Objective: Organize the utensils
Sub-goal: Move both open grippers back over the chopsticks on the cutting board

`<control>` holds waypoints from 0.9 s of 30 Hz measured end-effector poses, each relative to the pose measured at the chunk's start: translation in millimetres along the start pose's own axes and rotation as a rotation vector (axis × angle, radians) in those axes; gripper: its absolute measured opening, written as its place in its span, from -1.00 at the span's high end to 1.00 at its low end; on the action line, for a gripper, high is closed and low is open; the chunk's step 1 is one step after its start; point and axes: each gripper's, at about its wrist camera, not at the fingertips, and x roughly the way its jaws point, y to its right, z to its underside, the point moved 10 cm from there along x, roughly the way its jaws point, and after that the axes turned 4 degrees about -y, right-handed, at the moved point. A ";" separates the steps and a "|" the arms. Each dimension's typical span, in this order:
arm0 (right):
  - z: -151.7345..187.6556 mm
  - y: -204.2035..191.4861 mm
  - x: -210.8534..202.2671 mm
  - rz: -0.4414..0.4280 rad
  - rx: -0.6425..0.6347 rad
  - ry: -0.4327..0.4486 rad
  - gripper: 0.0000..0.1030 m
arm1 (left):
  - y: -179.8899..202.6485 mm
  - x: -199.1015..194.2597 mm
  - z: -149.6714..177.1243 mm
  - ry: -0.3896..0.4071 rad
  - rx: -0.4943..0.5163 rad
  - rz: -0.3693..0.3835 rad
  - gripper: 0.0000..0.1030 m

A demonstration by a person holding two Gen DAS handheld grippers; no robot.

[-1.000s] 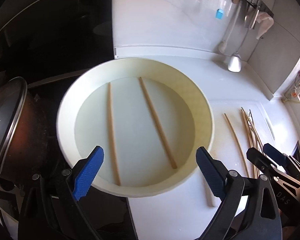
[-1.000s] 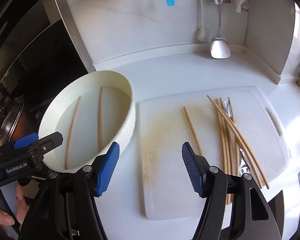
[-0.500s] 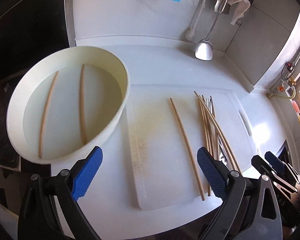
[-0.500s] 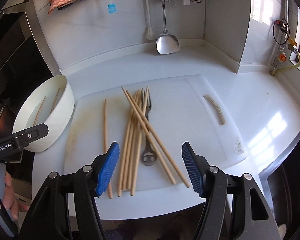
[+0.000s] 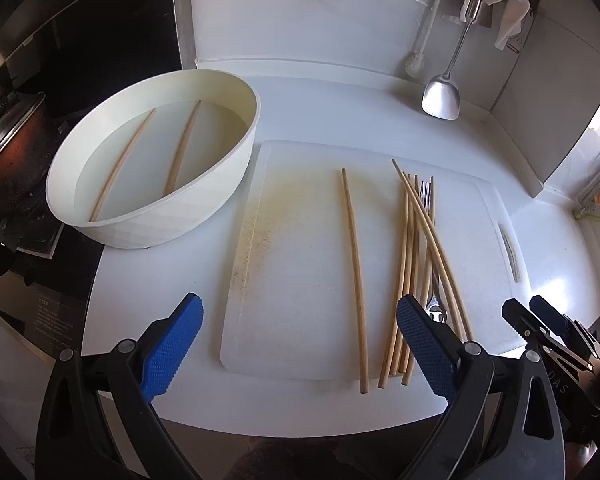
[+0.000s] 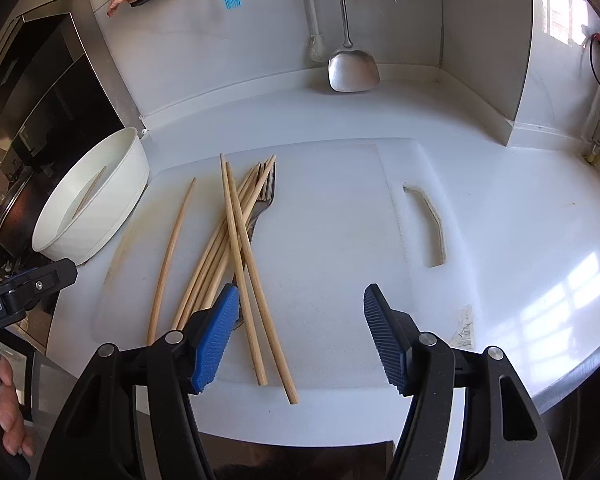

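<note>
Two wooden chopsticks (image 5: 140, 162) lie flat and well apart on the floor of the round white basin (image 5: 236, 152), both running front to back; a single chopstick (image 5: 354, 256) lies alone near the middle of the white cutting board (image 5: 296, 280), its near end past the board's front edge; just to its right a loose bundle of chopsticks (image 5: 410, 256) lies fanned, two of them crossing diagonally over the rest; a metal fork (image 6: 265, 202) lies under the bundle, tines pointing away, handle largely hidden; the basin stands just left of the board.
</note>
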 end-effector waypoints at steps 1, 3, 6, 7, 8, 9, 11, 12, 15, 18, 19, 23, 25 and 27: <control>-1.2 -0.2 3.5 0.001 0.005 0.007 -0.21 | 0.1 1.3 0.3 0.005 0.005 0.002 -0.86; -5.0 -1.3 11.0 0.002 0.011 0.027 -0.21 | -1.1 5.6 -0.5 0.024 0.026 -0.005 -0.86; -10.4 -5.1 22.4 0.002 0.012 0.048 -0.21 | -3.5 13.8 -3.1 0.053 0.048 -0.029 -0.86; -11.6 -6.2 25.9 0.002 0.009 0.057 -0.21 | -3.9 16.3 -3.8 0.063 0.047 -0.023 -0.86; -12.3 -7.2 29.5 0.005 0.002 0.060 -0.21 | -4.5 19.0 -4.2 0.073 0.042 -0.017 -0.86; -13.0 -7.9 32.8 0.009 -0.004 0.063 -0.21 | -5.5 21.9 -4.3 0.082 0.034 -0.014 -0.86; -14.7 -8.6 36.4 0.010 -0.016 0.078 -0.21 | -5.8 28.8 -2.8 0.084 0.010 -0.006 -0.86; -15.2 -8.9 38.1 0.010 -0.025 0.085 -0.21 | -5.5 33.2 -1.6 0.079 -0.003 0.000 -0.86; -15.2 -9.8 45.2 0.019 -0.064 0.082 -0.21 | -5.0 40.9 1.4 0.078 -0.040 0.002 -0.86; -16.0 -12.3 46.0 0.020 -0.114 0.102 -0.21 | -4.6 43.4 4.6 0.098 -0.081 0.011 -0.86; -16.3 -12.5 46.4 0.027 -0.133 0.108 -0.21 | -3.9 44.6 6.2 0.100 -0.091 0.012 -0.86; -15.0 -12.8 50.7 0.035 -0.181 0.108 -0.21 | -1.3 47.4 10.3 0.124 -0.120 0.005 -0.86; -13.3 -13.1 52.1 0.035 -0.198 0.105 -0.21 | -0.6 49.1 11.6 0.130 -0.130 -0.006 -0.86; -13.1 -12.9 52.2 0.035 -0.207 0.112 -0.21 | 0.1 50.8 11.8 0.129 -0.137 -0.007 -0.86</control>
